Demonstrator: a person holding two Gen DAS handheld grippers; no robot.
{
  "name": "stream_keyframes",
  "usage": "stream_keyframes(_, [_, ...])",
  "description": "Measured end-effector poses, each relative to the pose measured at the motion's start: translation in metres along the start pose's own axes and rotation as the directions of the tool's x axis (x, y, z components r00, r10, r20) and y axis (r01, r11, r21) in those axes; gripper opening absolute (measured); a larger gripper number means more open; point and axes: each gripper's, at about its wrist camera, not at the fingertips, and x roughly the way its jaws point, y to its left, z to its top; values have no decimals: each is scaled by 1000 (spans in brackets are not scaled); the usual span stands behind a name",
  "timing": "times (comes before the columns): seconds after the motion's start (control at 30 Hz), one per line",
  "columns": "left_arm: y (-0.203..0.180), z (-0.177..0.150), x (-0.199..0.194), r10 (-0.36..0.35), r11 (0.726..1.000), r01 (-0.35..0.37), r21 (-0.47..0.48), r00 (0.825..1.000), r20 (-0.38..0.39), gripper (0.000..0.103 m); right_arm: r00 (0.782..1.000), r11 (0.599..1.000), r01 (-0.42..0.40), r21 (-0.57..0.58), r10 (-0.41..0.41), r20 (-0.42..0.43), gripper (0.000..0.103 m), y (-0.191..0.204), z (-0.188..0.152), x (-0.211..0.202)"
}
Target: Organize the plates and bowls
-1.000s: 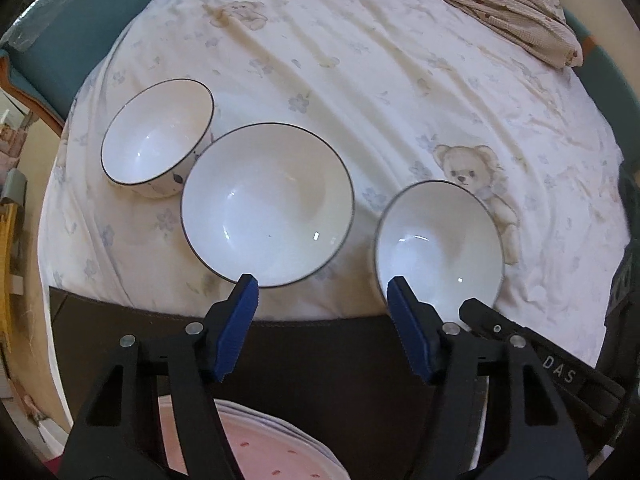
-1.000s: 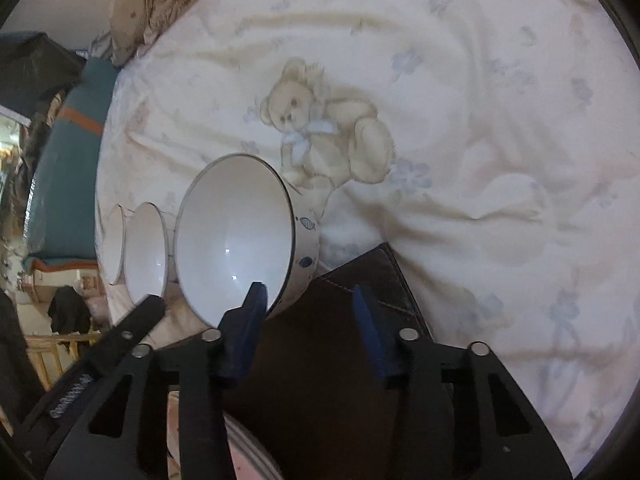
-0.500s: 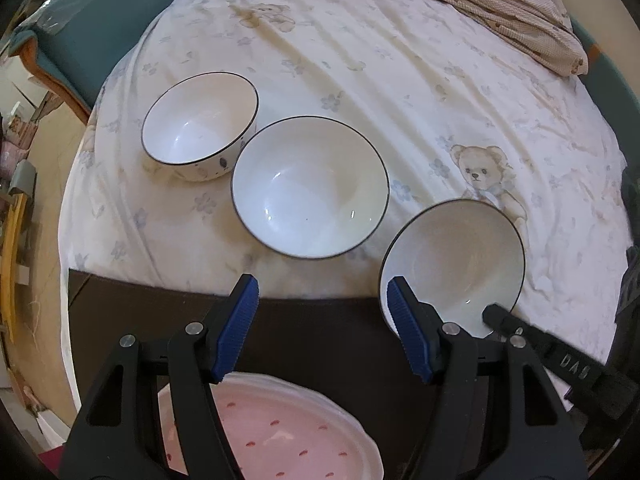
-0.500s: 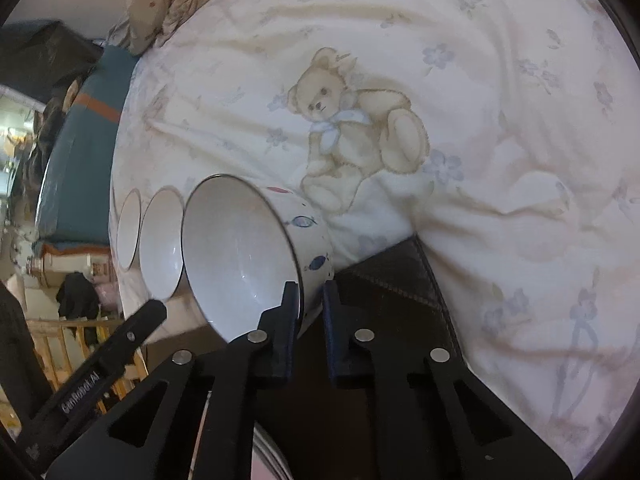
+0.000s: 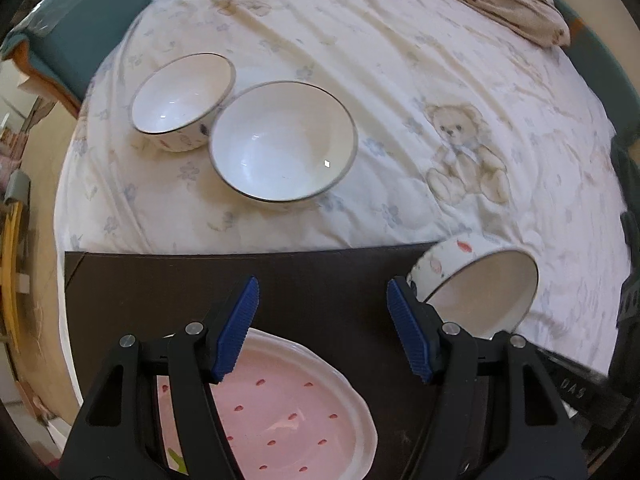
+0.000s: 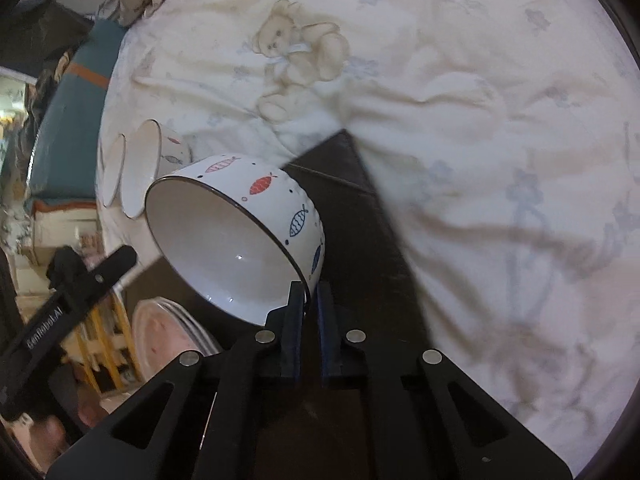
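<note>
Two bowls (image 5: 280,142) nearby, pink plate (image 5: 288,412) below

Quick count: three bowls total — a small bowl (image 5: 182,100) and a big bowl (image 5: 283,141) sitting on the bed (image 5: 400,60), plus one fish-print bowl (image 6: 236,236) off to the side. One stack of pink plates (image 5: 288,408) — can't tell how many are in it. One dark mat (image 5: 312,280). Two grippers.
</note>
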Motion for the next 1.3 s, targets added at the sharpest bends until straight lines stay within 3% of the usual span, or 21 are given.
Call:
stream_keyframes(0.2, [-25, -1, 9, -26, 998, 27, 54, 999, -21, 63, 999, 999, -30, 14, 30, 18, 11, -13, 4, -11])
stream_keyframes(0.43, [-30, 12, 18, -66, 998, 66, -7, 997, -32, 63, 997, 996, -75, 55, 74, 30, 11, -16, 16, -17])
stream_keyframes(0.7, [-40, 27, 31, -73, 997, 73, 2, 997, -40, 63, 993, 990, -108, 93, 103, 55, 11, -22, 34, -22])
stream_keyframes(0.8, [-44, 27, 42, -61, 998, 63, 23, 996, -71, 55, 996, 994, -52, 93, 45, 71, 19, -22, 40, -23])
stream_keyframes(0.87, [-45, 27, 47, -54, 998, 56, 23, 995, -85, 54, 997, 996, -23, 90, 15, 81, 30, -21, 43, -22])
stream_keyframes(0.9, [-46, 27, 48, -55, 998, 57, 21, 994, -90, 54, 996, 996, 1, 89, -8, 85, 42, -20, 44, -21])
stream_keyframes(0.93, [-46, 27, 50, -54, 998, 56, 23, 994, -93, 54, 995, 995, 37, 90, -45, 93, 48, -19, 46, -22])
stream_keyframes(1.13, [-52, 27, 57, -29, 998, 36, 58, 993, -114, 52, 987, 994, 43, 102, -58, 153, 48, -16, 50, -32])
stream_keyframes(1.3, [-58, 27, 63, -14, 997, 24, 75, 990, -139, 33, 990, 997, 4, 74, -15, 143, 48, -8, 50, -32])
